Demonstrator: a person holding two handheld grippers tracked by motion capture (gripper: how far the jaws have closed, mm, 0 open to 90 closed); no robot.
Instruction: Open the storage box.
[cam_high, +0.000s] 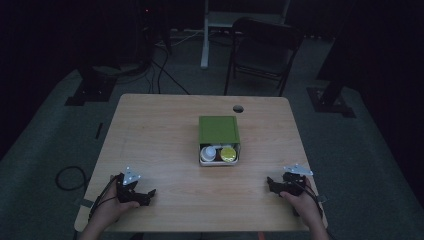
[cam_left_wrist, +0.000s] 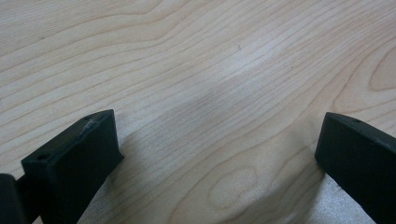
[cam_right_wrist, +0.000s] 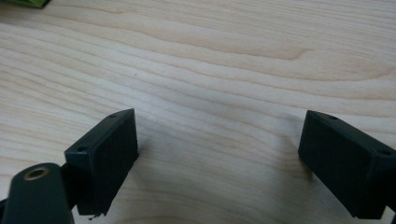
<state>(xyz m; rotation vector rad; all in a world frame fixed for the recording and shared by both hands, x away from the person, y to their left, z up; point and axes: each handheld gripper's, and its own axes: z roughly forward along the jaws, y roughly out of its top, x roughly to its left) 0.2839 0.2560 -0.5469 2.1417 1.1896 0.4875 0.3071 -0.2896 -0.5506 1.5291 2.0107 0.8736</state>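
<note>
Green and half covered by its lid, the box (cam_high: 219, 131) sits at the table's (cam_high: 150, 135) centre, holding a white bottle (cam_high: 208, 152) and a yellow-capped jar (cam_high: 228, 153) at its 6 o'clock end. The left tool (cam_high: 145, 192) at 7 o'clock and the right tool (cam_high: 271, 183) at 5 o'clock rest spread, pinching nothing.

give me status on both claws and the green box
Left claw open, empty. Right claw open, empty. Green box mid-table, drawer out. Path clear.

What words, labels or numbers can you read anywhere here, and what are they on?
None can be read.
Green box: plain lid, no print visible.
White bottle and yellow-lidded jar inside it: too small and dim to show any label.
Table: bare wood grain.
</note>
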